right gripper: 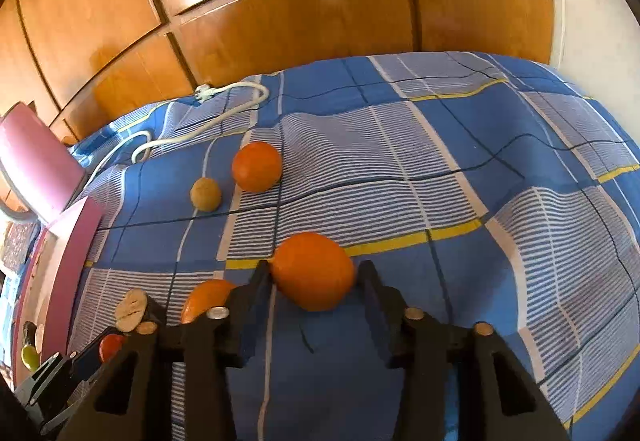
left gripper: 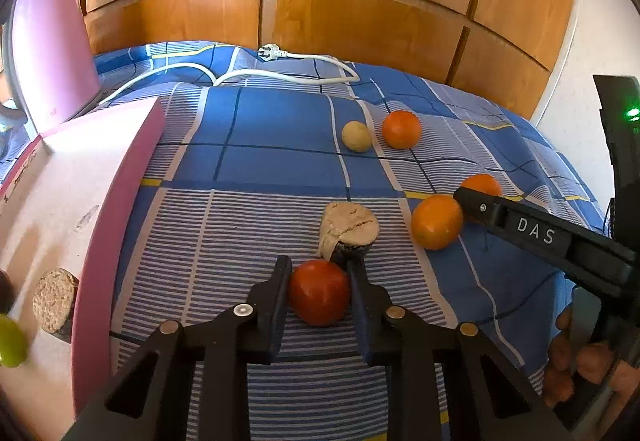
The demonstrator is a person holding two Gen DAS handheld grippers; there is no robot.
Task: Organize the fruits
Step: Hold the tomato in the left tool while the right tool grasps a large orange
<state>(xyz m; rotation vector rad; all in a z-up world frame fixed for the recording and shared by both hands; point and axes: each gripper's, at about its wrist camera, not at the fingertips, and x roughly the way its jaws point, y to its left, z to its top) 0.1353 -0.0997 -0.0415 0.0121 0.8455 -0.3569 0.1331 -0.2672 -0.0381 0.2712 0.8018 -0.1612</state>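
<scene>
Filling the left edge of the left wrist view, a pink-walled box [left gripper: 120, 225] with a pale floor sits on the blue checked bedspread [left gripper: 280, 145], its pink lid [left gripper: 52, 53] raised in the upper left. Inside it, at the lower left of the frame, lie a muffin on its side [left gripper: 54, 299], a green fruit [left gripper: 12, 341] cut by the frame edge, and a dark thing at the very edge that cannot be made out. Loose on the bedspread are an orange [left gripper: 401, 129] and a small tan ball [left gripper: 357, 136] just beside each other in the upper middle, and a second muffin tipped over [left gripper: 349, 229] at centre. In the lower middle the left gripper [left gripper: 319, 283] has its jaws drawn in tight, both pads pressing the sides of a red tomato [left gripper: 319, 291] that touches the tipped muffin. At the lower middle of the right wrist view, the right gripper [right gripper: 314, 273] straddles a large orange [right gripper: 314, 271]: the left finger [right gripper: 262, 281] touches the fruit, while a narrow gap shows on the right, so the jaws are partly spread and not gripping. Another orange [right gripper: 208, 299] lies just left of that gripper, partly hidden.
</scene>
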